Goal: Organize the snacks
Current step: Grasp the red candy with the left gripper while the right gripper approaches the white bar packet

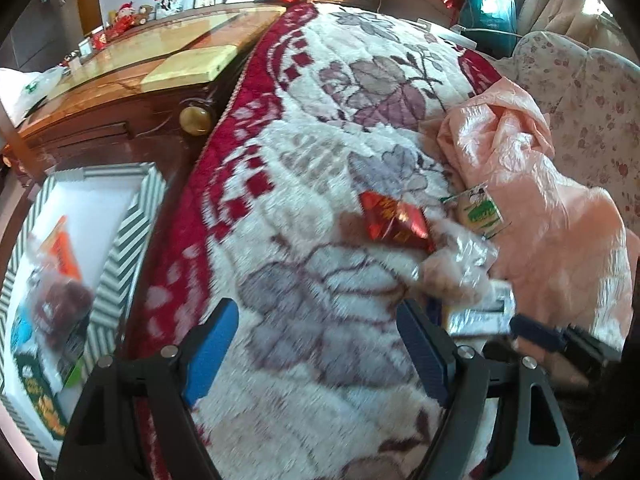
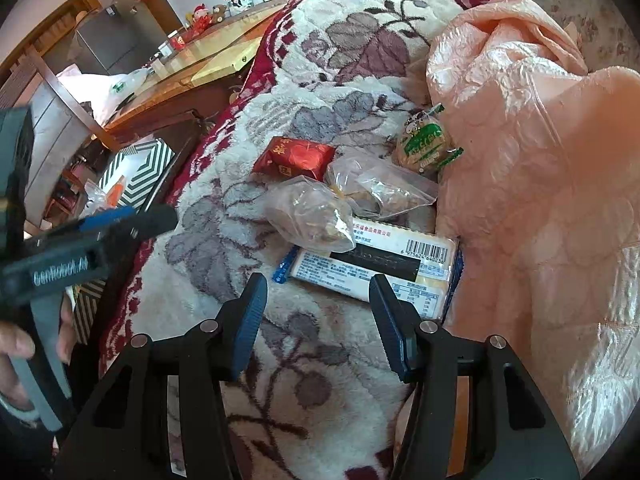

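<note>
Right hand-held gripper [image 2: 318,320] hangs released; flat biscuit pack [image 2: 376,264] at twelve o'clock may snag the clear bag [image 2: 312,216].

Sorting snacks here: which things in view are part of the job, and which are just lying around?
Job:
- red packet
- green-label cracker pack
- two clear bags
- barcoded white pack
- striped box, already holding some snacks

Lying about:
- floral blanket
- pink quilt
- wooden table
</note>
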